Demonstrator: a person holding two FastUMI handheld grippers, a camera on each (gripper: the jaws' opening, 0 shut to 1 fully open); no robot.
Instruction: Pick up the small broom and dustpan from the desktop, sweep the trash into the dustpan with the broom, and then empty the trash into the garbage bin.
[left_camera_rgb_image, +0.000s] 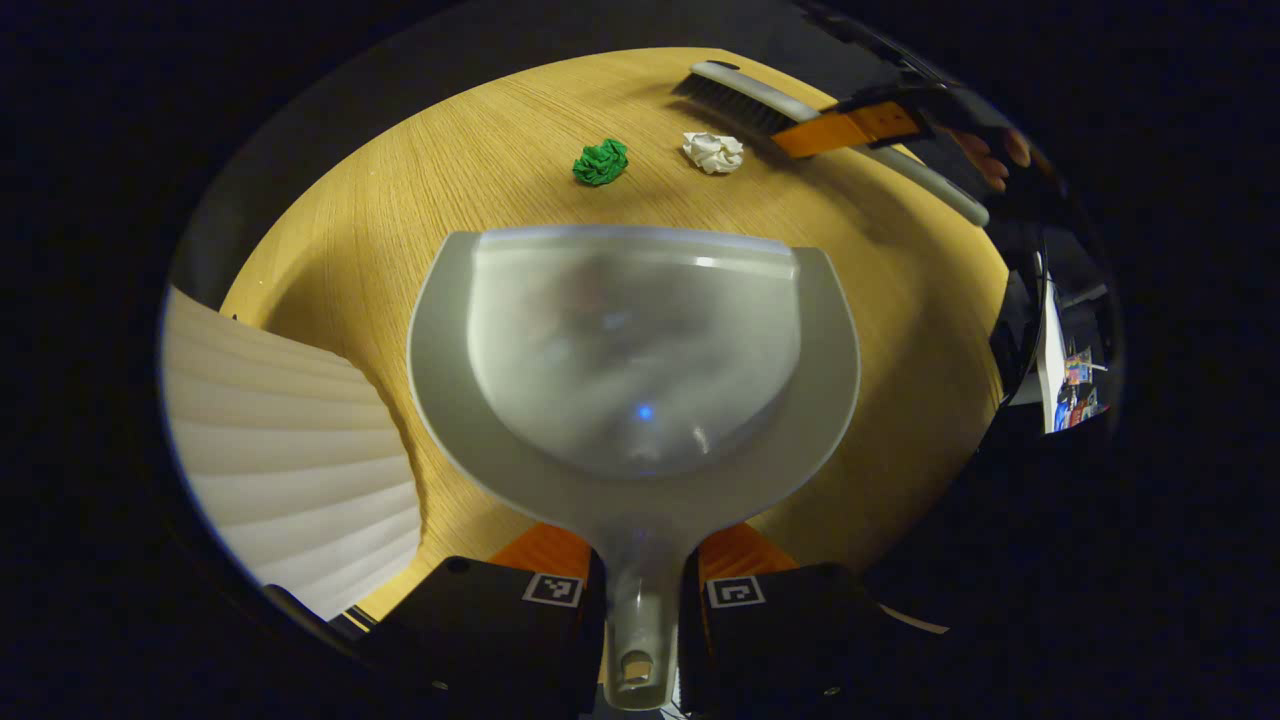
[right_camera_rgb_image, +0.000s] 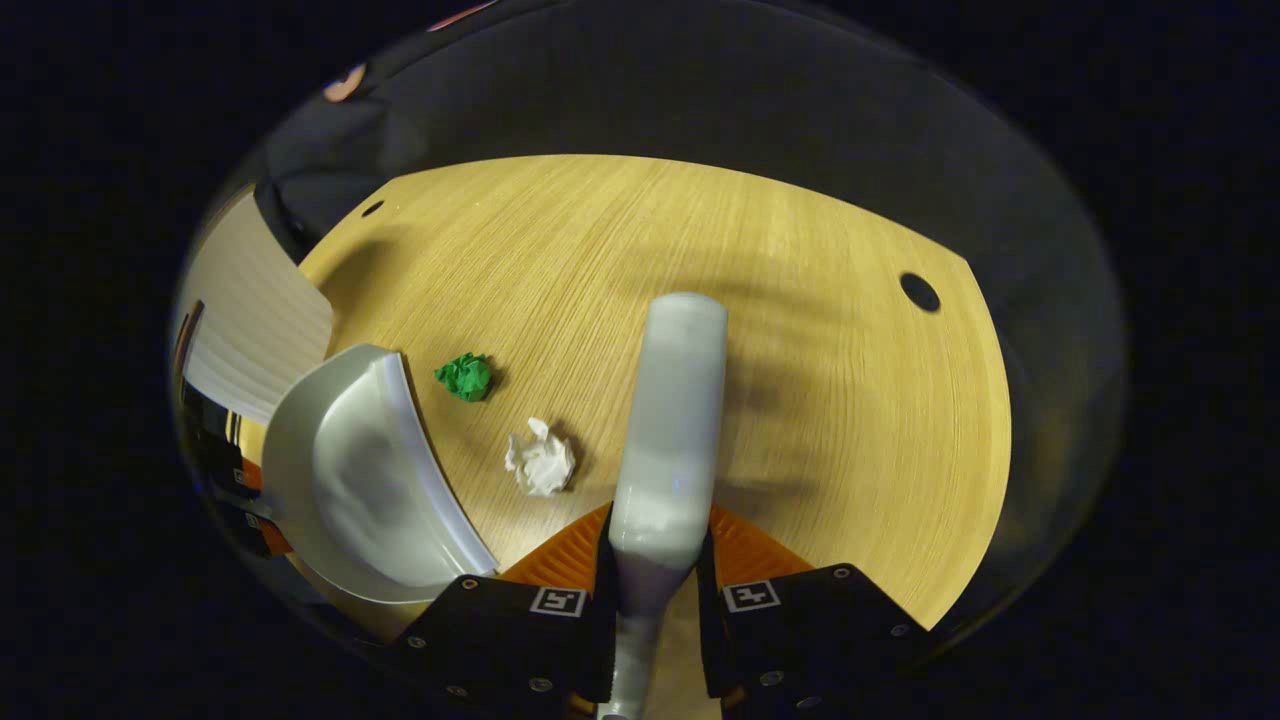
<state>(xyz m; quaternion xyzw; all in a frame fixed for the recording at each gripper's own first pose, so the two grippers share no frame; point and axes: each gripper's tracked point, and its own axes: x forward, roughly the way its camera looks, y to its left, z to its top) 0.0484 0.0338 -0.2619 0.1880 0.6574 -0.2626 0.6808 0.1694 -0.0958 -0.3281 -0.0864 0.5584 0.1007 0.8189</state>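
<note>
The left gripper (left_camera_rgb_image: 640, 590) is clamped on the handle of the dustpan (left_camera_rgb_image: 635, 350), whose open mouth faces the green paper wad (left_camera_rgb_image: 601, 162) and the white paper wad (left_camera_rgb_image: 713, 152) lying just beyond its lip on the desktop (left_camera_rgb_image: 400, 210). That looks set to catch them. The right gripper (right_camera_rgb_image: 655, 590) is closed on the broom (right_camera_rgb_image: 668, 430) handle, on the far side of the wads from the dustpan, ready to sweep. A ribbed white bin (left_camera_rgb_image: 290, 470) stands beside the dustpan, and nothing blocks the path.
</note>
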